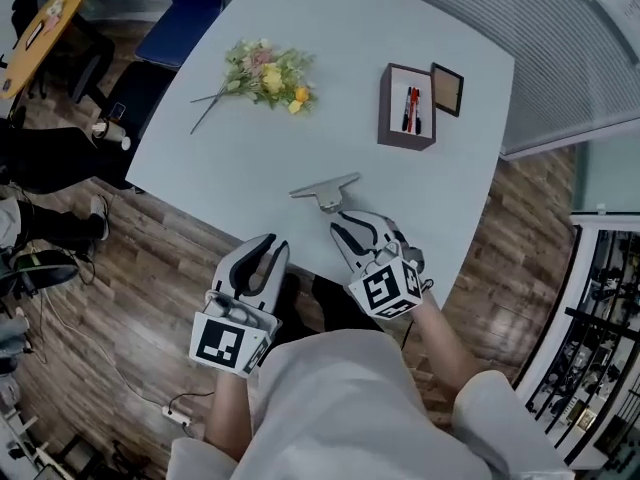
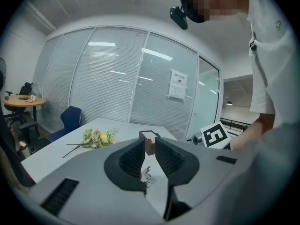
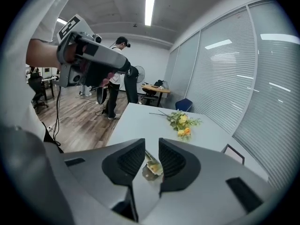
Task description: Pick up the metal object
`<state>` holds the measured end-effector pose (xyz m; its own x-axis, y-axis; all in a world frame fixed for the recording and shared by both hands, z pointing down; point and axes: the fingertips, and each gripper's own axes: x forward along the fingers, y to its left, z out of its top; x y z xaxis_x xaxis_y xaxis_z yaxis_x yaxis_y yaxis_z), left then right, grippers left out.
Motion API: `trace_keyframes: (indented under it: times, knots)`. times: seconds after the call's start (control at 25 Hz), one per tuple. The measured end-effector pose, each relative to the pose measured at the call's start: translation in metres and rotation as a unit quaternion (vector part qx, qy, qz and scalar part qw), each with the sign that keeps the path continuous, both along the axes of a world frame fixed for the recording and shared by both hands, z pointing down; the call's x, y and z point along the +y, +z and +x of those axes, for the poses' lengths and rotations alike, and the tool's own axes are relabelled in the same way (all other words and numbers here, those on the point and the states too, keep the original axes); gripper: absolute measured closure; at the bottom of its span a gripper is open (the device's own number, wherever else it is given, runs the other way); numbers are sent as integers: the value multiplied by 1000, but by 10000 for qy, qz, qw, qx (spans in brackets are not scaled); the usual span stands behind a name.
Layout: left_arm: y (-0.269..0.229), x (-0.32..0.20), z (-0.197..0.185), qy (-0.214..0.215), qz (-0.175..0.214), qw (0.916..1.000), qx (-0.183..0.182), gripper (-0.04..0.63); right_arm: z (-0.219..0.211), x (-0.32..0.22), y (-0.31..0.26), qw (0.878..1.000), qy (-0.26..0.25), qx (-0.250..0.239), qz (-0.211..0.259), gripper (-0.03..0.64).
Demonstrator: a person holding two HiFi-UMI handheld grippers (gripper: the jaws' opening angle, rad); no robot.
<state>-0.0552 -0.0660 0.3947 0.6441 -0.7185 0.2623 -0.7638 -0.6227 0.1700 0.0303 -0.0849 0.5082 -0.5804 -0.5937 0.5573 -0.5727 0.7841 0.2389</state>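
Note:
The metal object (image 1: pixel 325 190) is a flat grey T-shaped piece lying on the pale blue table (image 1: pixel 250 148) near its front edge. My right gripper (image 1: pixel 358 230) hovers just short of it, jaws a narrow gap apart with nothing between them. In the right gripper view the metal object (image 3: pixel 152 167) shows through that gap, just beyond the right gripper (image 3: pixel 151 157). My left gripper (image 1: pixel 270 252) hangs off the table's front edge, left of the piece, open a narrow gap and empty. In the left gripper view, the left gripper (image 2: pixel 150 159) points toward the metal object (image 2: pixel 146 175).
A bunch of yellow and pink flowers (image 1: pixel 265 76) lies at the far left of the table. A dark box holding pens (image 1: pixel 407 120) and a small picture frame (image 1: pixel 447 89) stand at the far right. Wooden floor (image 1: pixel 160 288) lies below the table edge. Glass walls with blinds (image 2: pixel 117 78) stand behind.

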Motion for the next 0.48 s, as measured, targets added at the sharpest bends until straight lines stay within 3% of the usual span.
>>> trace_keyframes:
  times: [0.48]
  knots:
    - [6,9,7,-405,-106,9991,-74,518,2,-11,55,9969,-590,520,-65,522]
